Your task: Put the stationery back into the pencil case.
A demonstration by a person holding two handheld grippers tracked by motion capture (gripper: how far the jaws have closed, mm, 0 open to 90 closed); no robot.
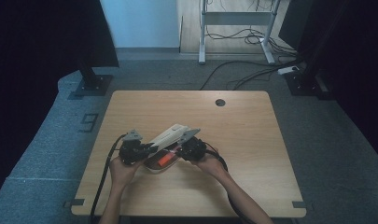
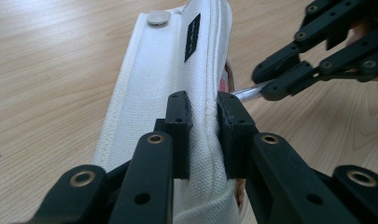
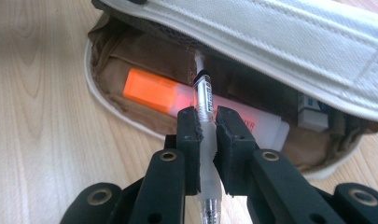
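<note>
A white fabric pencil case (image 1: 170, 134) lies open in the middle of the table, its lid (image 2: 168, 70) lifted. My left gripper (image 2: 205, 135) is shut on the lid's edge and holds it up; in the high view it (image 1: 149, 149) sits at the case's left. My right gripper (image 3: 206, 140) is shut on a clear pen (image 3: 204, 93) whose tip points into the brown-lined inside (image 3: 130, 56). In the left gripper view the right gripper (image 2: 263, 84) comes in from the upper right with the pen (image 2: 246, 94). An orange highlighter (image 3: 154, 91) and a white eraser (image 3: 312, 116) lie inside.
The wooden table (image 1: 252, 140) has a round cable hole (image 1: 220, 102) near its far edge. Black stands (image 1: 91, 79) flank the table on the grey floor. A desk frame with cables (image 1: 238, 28) stands beyond.
</note>
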